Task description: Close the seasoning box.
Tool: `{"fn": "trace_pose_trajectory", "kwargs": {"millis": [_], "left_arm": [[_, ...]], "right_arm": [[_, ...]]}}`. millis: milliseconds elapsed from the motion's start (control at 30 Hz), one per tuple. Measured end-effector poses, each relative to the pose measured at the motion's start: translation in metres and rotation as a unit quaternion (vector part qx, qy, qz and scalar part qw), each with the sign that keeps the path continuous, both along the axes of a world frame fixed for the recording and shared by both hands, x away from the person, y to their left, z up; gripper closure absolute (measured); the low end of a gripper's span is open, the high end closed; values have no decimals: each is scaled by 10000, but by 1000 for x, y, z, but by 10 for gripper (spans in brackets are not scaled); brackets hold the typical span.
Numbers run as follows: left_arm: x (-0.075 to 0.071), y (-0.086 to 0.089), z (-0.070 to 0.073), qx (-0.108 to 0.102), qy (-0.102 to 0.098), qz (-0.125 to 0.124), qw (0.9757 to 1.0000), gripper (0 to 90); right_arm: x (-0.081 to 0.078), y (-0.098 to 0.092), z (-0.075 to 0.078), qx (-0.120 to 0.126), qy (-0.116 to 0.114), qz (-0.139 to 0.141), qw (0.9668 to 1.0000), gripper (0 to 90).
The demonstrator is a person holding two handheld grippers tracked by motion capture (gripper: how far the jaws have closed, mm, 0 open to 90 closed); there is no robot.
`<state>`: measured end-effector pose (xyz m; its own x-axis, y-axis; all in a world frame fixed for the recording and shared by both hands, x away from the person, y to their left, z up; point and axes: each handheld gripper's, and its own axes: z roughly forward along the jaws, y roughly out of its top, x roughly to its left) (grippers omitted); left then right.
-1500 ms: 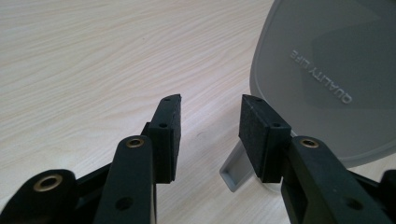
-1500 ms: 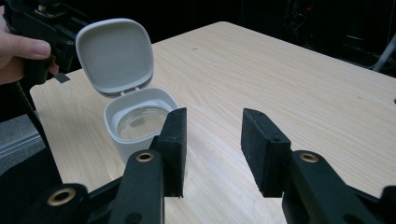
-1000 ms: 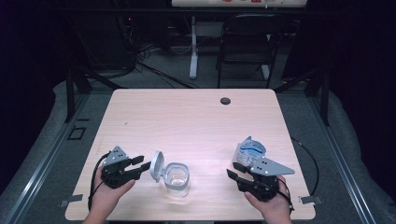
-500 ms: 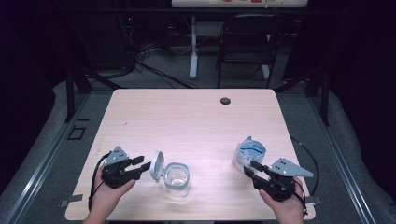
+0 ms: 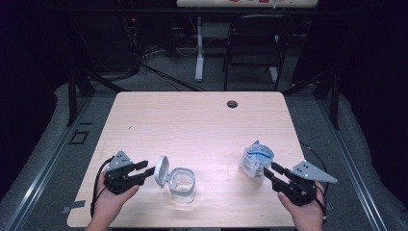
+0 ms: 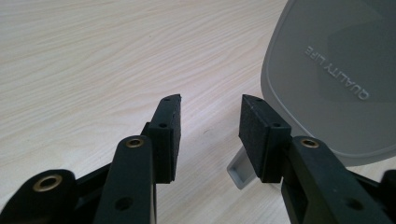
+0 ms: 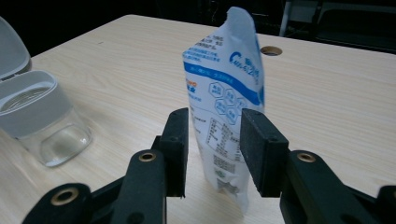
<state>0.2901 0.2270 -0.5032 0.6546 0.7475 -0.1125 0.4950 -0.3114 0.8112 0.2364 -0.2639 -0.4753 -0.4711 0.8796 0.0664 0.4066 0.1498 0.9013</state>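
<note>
A white and blue pouch [image 5: 255, 161] stands upright on the wooden table [image 5: 202, 125] at the right, its top torn open. My right gripper [image 5: 269, 169] points up-left at it and is open. In the right gripper view the pouch [image 7: 224, 74] stands at the mouth of my right gripper [image 7: 212, 116], and the pads do not press on it. A clear jar [image 5: 182, 185] with a grey rim sits at the front left, its grey lid [image 5: 161, 169] flipped up. My left gripper [image 5: 148, 168] is open and empty beside that lid [image 6: 327, 79].
The jar [image 7: 42, 121] lies left of the pouch in the right gripper view. A round cable hole [image 5: 232, 104] is near the table's far edge. A chair [image 5: 255, 43] and a desk leg stand beyond the table. Cables trail from both grippers off the front edge.
My right hand has slid to the right along the front of the table and now points up-left at the pouch. The left hand, jar and pouch have stayed in place.
</note>
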Motion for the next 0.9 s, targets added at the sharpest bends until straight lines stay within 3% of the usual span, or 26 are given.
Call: {"fn": "trace_pose_trajectory", "kwargs": {"millis": [167, 367, 767, 900], "left_arm": [[0, -1, 0, 58, 21, -21, 10000, 595], [1, -1, -1, -29, 50, -59, 10000, 597], [1, -2, -2, 2, 58, -54, 10000, 600], [1, -2, -2, 3, 57, -52, 10000, 601]], "right_arm": [[5, -4, 1, 4, -31, -190, 9998, 616], [16, -3, 5, -9, -130, -350, 9993, 576], [38, 10, 10, -111, -130, -188, 9997, 574], [40, 13, 11, -221, -109, -122, 9996, 668]]}}
